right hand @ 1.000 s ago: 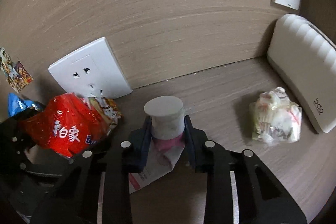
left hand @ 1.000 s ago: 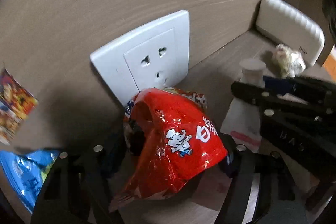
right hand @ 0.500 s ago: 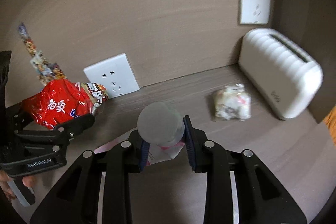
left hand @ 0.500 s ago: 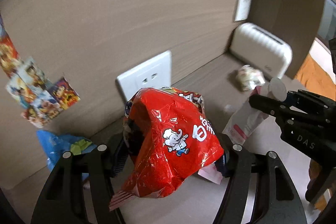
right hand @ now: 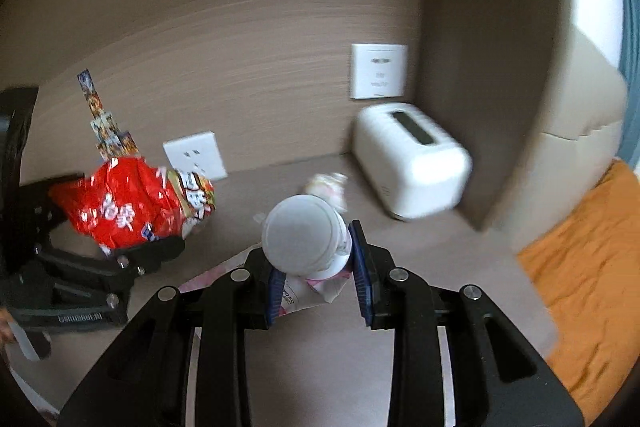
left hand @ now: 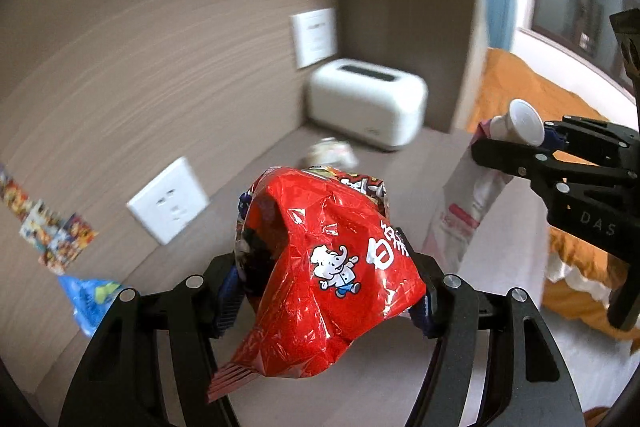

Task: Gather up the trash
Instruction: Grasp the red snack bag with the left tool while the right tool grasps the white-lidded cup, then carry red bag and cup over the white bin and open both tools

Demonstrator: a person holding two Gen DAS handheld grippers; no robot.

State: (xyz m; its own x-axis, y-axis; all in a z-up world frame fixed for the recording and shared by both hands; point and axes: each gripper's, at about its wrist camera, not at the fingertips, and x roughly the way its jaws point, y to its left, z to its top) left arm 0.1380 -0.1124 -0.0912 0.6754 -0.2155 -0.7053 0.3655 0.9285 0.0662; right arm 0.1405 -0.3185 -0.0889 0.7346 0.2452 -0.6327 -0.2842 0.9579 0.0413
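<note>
While lifted for binning: both loads hang above the table (left hand: 360, 387).
Left tongs (left hand: 328, 291): clenching red wrapper (left hand: 332, 267).
Right tongs (right hand: 318, 267): clenching pouch (right hand: 304, 239) under its cap.

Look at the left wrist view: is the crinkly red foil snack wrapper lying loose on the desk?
No, the left gripper holds the crinkly red foil snack wrapper above the desk.

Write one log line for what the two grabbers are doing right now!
left gripper: shut on red snack bag | right gripper: shut on white-capped tube | crumpled wrapper: on desk

Wood-grain shelf (right hand: 400, 251) carries white box (right hand: 412, 161); crumpled wad (left hand: 332, 153); blue wrapper (left hand: 86, 297).
</note>
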